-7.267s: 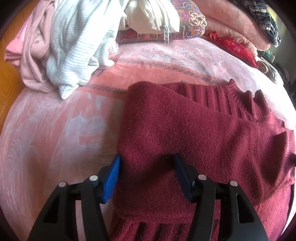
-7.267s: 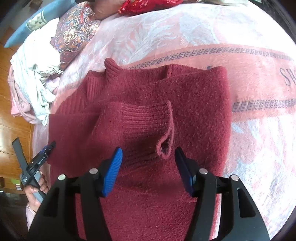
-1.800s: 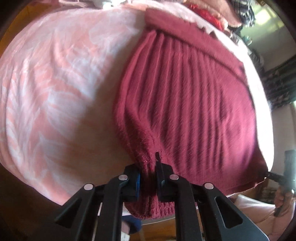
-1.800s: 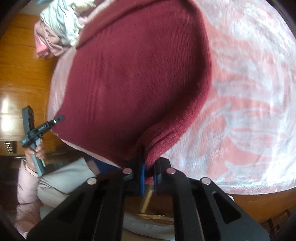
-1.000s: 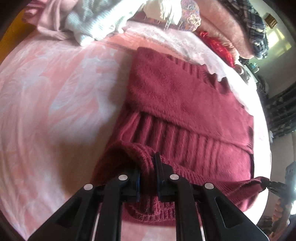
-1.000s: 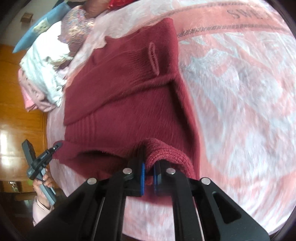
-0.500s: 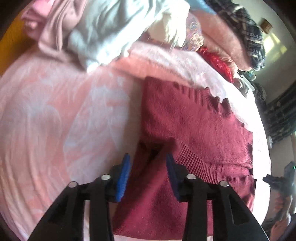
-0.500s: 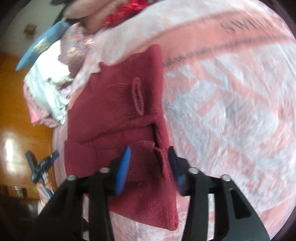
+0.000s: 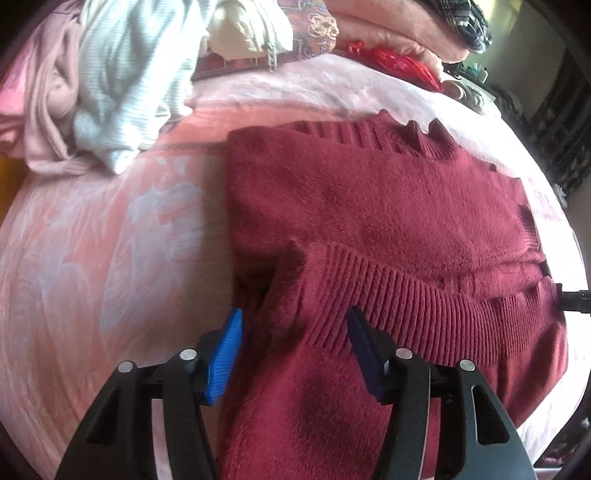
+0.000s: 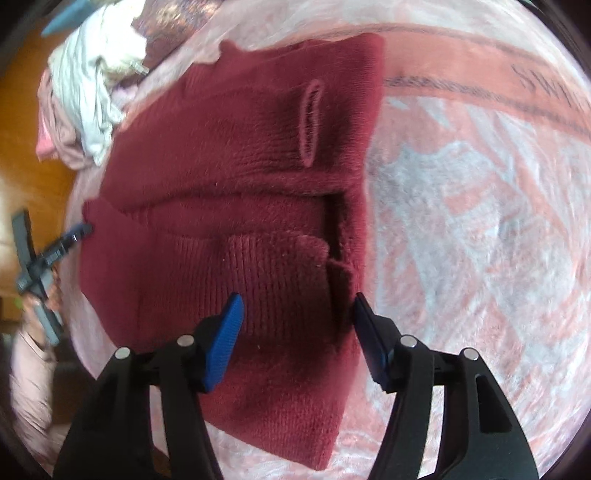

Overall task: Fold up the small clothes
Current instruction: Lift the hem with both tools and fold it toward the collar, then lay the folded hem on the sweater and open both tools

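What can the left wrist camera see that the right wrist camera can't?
Only the left wrist view shows the red shiny bag and the plaid cloth at the far edge of the bed. Only the right wrist view shows the sleeve cuff lying on the sweater, the dark lettering on the blanket, and the wooden floor. Both show the maroon sweater folded with its ribbed hem brought up, the pink blanket, and the heap of pale clothes. The left gripper is opening and the right gripper closing; neither grips the sweater.
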Motion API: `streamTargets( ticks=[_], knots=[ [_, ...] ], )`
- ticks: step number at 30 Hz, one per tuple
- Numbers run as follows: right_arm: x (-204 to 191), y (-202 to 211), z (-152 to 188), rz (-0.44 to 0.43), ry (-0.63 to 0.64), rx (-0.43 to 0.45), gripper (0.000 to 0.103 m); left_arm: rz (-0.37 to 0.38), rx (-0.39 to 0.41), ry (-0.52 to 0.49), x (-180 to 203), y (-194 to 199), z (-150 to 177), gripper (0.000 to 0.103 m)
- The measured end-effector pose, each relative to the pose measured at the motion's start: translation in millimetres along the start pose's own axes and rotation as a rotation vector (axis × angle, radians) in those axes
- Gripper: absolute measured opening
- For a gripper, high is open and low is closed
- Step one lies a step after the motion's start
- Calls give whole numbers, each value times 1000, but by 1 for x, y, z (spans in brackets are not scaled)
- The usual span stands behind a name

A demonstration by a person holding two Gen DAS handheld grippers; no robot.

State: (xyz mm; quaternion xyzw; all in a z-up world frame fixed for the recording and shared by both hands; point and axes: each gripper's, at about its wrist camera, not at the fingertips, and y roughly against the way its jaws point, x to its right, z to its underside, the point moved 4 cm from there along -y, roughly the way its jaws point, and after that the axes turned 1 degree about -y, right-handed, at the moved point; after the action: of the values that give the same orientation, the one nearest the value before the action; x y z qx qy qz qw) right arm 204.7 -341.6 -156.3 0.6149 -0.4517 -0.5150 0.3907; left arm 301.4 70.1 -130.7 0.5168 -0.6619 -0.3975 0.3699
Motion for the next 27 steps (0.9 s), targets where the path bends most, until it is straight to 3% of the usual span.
streamTargets(
  ticks=[1, 2, 3, 6, 7, 10, 14, 16, 18, 21, 23, 24, 27],
  knots=[
    [-4, -2, 1, 16, 24, -3, 33, 1, -3, -1, 2, -3, -1, 59],
    [-7, -4, 1, 31, 45, -5, 17, -3, -6, -4, 5, -5, -1, 58],
    [-10, -4, 2, 29, 60, -1, 10, -13, -7, -8, 6, -7, -1, 54],
    [-18, 0, 1, 8, 102, 18, 9, -32, -20, -19, 8, -12, 2, 15],
    [-21, 3, 2, 3, 123, 28, 9, -14, -15, -4, 6, -11, 2, 12],
    [-30, 5, 1, -50, 139, 38, 8, 22, 38, 3, 4, -1, 5, 10],
    [-27, -11, -1, -13, 122, -1, 19, -14, 33, -28, 2, -5, 7, 14],
    [-26, -19, -1, -10, 103, -17, 23, -33, 20, -22, 1, -11, 6, 20],
    [-27, -22, 0, -12, 101, -18, 26, -58, 18, -38, 3, -14, 4, 40],
    [-33, -26, -1, 4, 108, -21, 23, -92, 8, -60, 9, -21, 3, 46],
    [-32, -25, -1, 19, 111, -16, 7, -84, 7, -53, 11, -22, 4, 36],
    [-32, -23, -2, 0, 99, -10, 7, -64, 4, -46, 11, -22, 4, 20],
    [-27, -12, -2, -50, 68, 13, 6, -56, 19, -14, 9, -13, 6, 8]
  ],
)
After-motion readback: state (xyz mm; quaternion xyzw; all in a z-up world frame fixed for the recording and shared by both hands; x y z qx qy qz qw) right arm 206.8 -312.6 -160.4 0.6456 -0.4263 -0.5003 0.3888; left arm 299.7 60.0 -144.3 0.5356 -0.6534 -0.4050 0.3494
